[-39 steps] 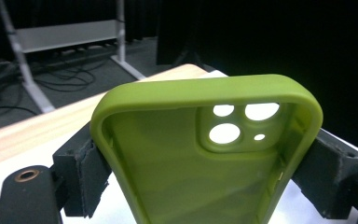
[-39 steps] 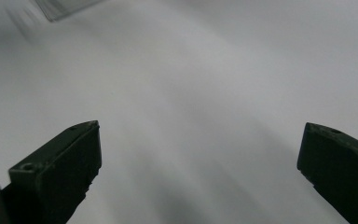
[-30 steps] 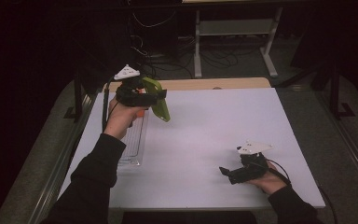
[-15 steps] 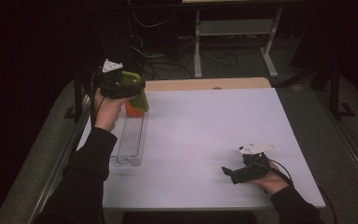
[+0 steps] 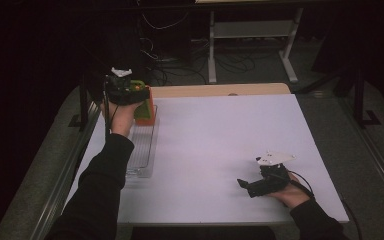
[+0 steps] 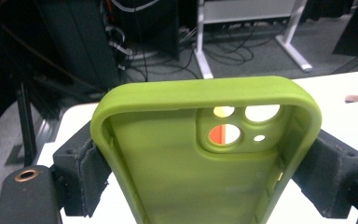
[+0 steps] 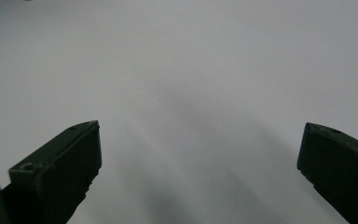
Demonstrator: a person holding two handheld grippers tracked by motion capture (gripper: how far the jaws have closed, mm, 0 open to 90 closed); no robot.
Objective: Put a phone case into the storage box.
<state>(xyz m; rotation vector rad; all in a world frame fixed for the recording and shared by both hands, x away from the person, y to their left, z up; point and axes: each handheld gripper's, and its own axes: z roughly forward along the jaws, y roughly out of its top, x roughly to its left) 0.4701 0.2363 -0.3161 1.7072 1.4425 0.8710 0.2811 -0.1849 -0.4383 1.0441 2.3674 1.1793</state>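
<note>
**At ten o'clock on the table, a green case held above the tray**

On the white table [image 5: 220, 150], a clear tray [image 5: 142, 150] lies along the nine o'clock edge, with an orange object [image 5: 149, 114] at its far end. The left gripper [image 5: 130, 92], at ten o'clock, clamps a green phone case [image 6: 186, 158] by its two long sides, pads pressing in; orange shows through the case's camera cutouts. At five o'clock the right gripper [image 5: 252, 186] rests low over bare table, its jaws spread wide with nothing between them.
</note>
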